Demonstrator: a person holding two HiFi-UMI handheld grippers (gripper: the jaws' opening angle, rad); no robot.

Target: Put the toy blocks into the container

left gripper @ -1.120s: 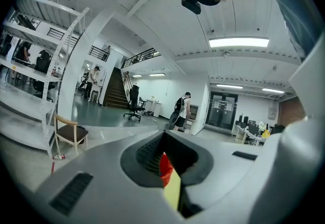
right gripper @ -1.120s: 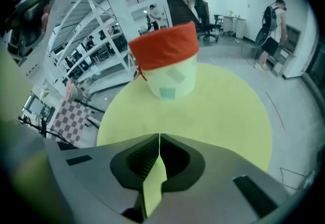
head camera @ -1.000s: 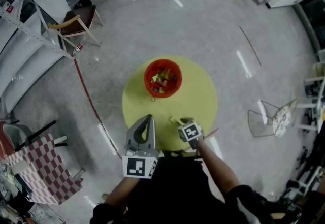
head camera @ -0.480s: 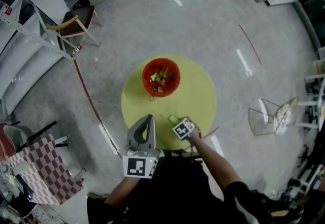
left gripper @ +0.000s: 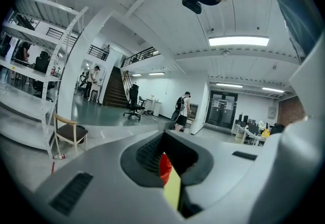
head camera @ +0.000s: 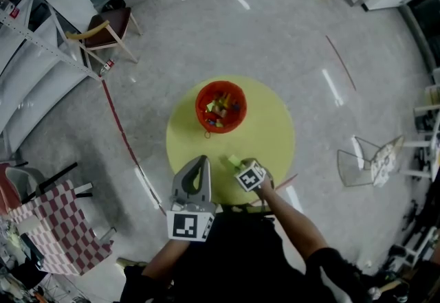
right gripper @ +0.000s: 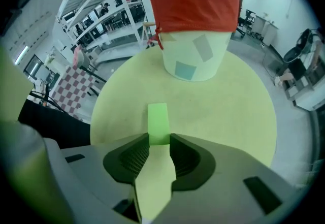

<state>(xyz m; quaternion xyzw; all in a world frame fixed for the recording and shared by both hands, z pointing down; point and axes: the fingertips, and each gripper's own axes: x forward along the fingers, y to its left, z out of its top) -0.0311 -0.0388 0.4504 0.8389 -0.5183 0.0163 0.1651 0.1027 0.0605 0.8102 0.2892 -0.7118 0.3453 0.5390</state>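
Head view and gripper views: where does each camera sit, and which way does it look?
Head view: on the person's head, looking steeply down at the yellow table and red bucket; both forearms, left gripper and right gripper show.
Left gripper view: rides the left gripper, facing level across the hall; its shut jaws show.
Right gripper view: rides the right gripper, facing down at the table; its jaws, just closing, grip a green block.
Shared: head and right gripper views both show the bucket.

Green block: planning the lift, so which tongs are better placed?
Right. The right tongs point down, have just been closing, and grip the light green rectangular toy block between them; the shut left tongs sit apart.
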